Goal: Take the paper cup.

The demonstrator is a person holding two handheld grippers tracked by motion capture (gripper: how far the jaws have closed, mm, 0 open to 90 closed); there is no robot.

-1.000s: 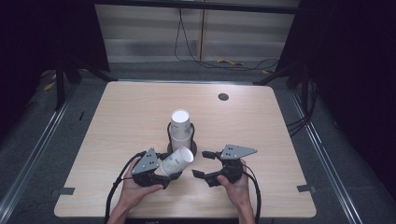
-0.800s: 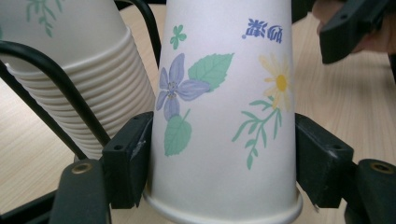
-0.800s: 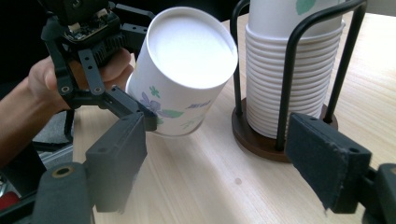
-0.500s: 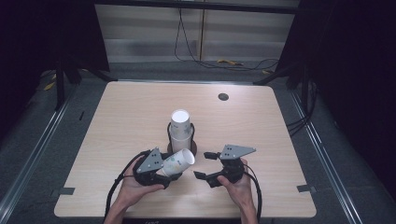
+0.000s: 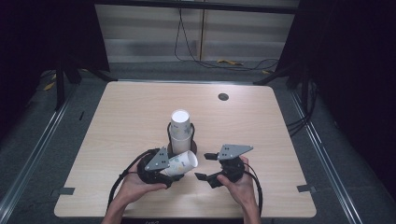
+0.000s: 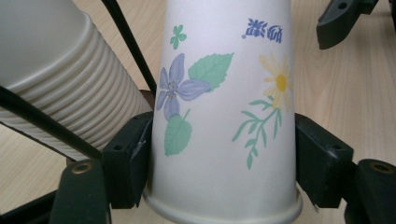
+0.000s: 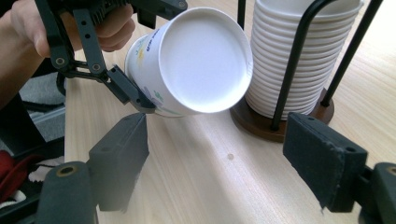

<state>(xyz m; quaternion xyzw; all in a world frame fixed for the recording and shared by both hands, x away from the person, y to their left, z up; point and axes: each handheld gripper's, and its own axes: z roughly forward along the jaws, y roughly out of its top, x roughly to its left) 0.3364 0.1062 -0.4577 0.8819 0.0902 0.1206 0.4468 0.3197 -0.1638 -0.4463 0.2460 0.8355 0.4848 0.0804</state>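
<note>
A white paper cup (image 5: 183, 163) (image 6: 224, 116) printed with flowers lies tilted on its side above the table, and my left gripper (image 5: 173, 169) (image 6: 224, 158) is shut on its wall near the rim. The cup's open mouth (image 7: 203, 60) faces my right gripper (image 5: 204, 166) (image 7: 224, 168). That gripper is open a short way from the cup; its jaws have just been closing with nothing between them. Right behind stands a tall stack of paper cups (image 5: 180, 128) (image 6: 56, 79) (image 7: 289, 60) in a black wire holder on a round wooden base (image 7: 261, 123).
The light wooden table (image 5: 116, 121) has a small dark grommet hole (image 5: 223, 97) at the back right. The person's hands (image 5: 135, 184) come in over the front edge. Cables lie on the floor beyond the far edge.
My left gripper has shifted slightly to the right with the cup. The right hand has stayed in place.
</note>
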